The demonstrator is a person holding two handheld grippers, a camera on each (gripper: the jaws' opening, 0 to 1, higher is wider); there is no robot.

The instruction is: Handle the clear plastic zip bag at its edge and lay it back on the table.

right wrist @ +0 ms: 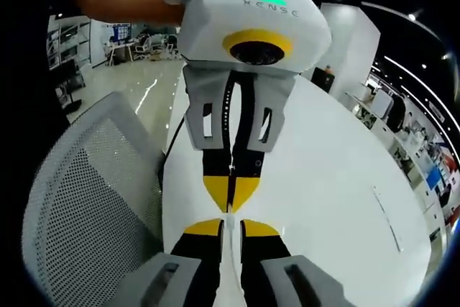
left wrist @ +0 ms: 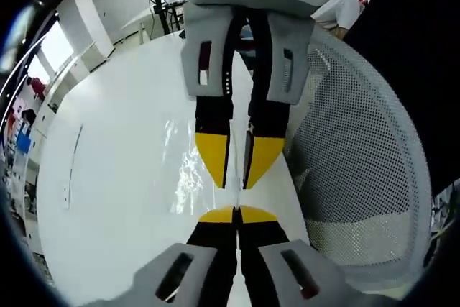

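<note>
The two grippers meet tip to tip over the white desk (left wrist: 115, 199). In the left gripper view, the left gripper (left wrist: 236, 213) rises from 6 o'clock with its yellow-tipped jaws pressed together, only a thin seam between them. The right gripper (left wrist: 237, 167) comes down from 12 o'clock, its jaws a narrow slit apart. The clear plastic zip bag (left wrist: 188, 170) lies glinting on the desk at about 9 o'clock of the tips, its near edge running in between them; both pairs of jaws seem to pinch that edge. A white mesh chair (left wrist: 359, 177) stands at 3 o'clock beside the desk.

In the right gripper view, the right gripper (right wrist: 231, 226) sits at 6 o'clock, nearly closed, the left gripper (right wrist: 231, 193) opposite, closed; the bag is too clear to make out there.
</note>
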